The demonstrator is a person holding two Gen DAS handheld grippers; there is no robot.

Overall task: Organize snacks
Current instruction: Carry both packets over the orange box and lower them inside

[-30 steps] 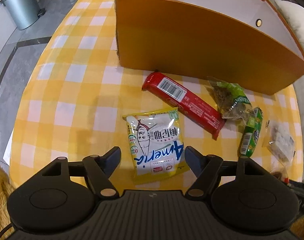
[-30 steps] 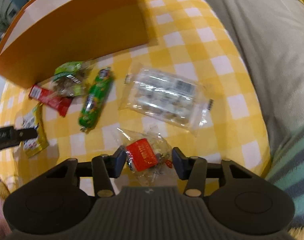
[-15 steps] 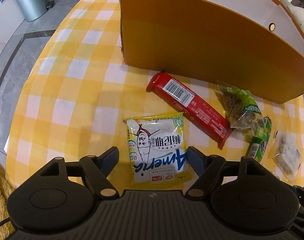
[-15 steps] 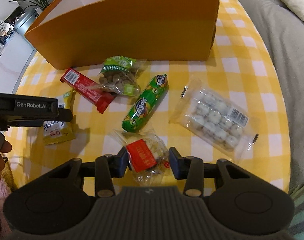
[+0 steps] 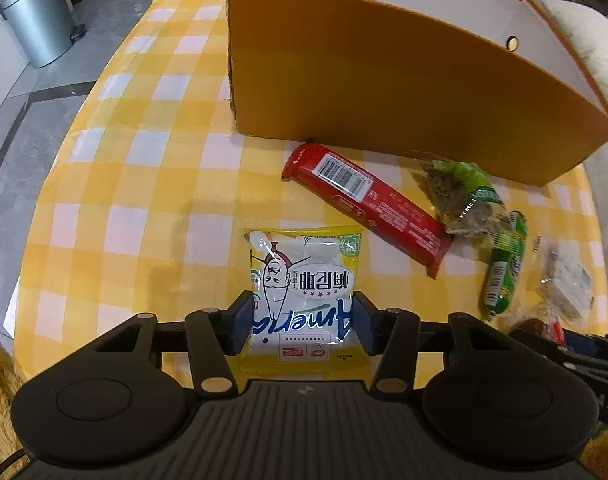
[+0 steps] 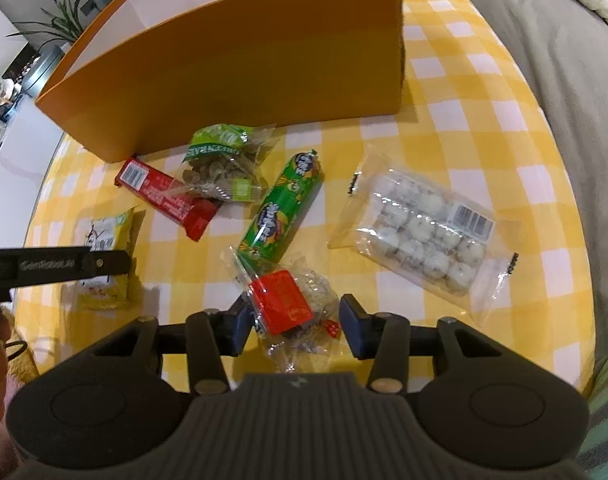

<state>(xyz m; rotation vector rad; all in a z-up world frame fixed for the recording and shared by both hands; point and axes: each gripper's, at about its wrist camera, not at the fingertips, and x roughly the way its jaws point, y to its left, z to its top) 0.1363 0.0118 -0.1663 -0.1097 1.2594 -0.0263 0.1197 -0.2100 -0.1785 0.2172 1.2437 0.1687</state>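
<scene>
A yellow and white snack packet (image 5: 304, 272) lies on the checked tablecloth (image 5: 144, 184). My left gripper (image 5: 302, 326) is closing, and both pads touch the packet's sides. In the right wrist view that packet (image 6: 104, 236) shows under the left gripper (image 6: 56, 266). My right gripper (image 6: 294, 326) is opening around a clear packet with a red label (image 6: 284, 304); the left pad touches it and the right pad stands just off it. Behind them stands the orange box (image 5: 384, 92), also in the right wrist view (image 6: 244, 68).
In front of the box lie a red bar (image 6: 164, 196), a green raisin bag (image 6: 220, 164) and a green tube (image 6: 280, 216). A clear pack of white balls (image 6: 420, 236) lies to the right. A grey cushion (image 6: 564, 80) borders the table; a grey bin (image 5: 40, 28) stands on the floor.
The left jaws have come in from wide apart onto the yellow and white packet. The right jaws have widened a little around the clear packet.
</scene>
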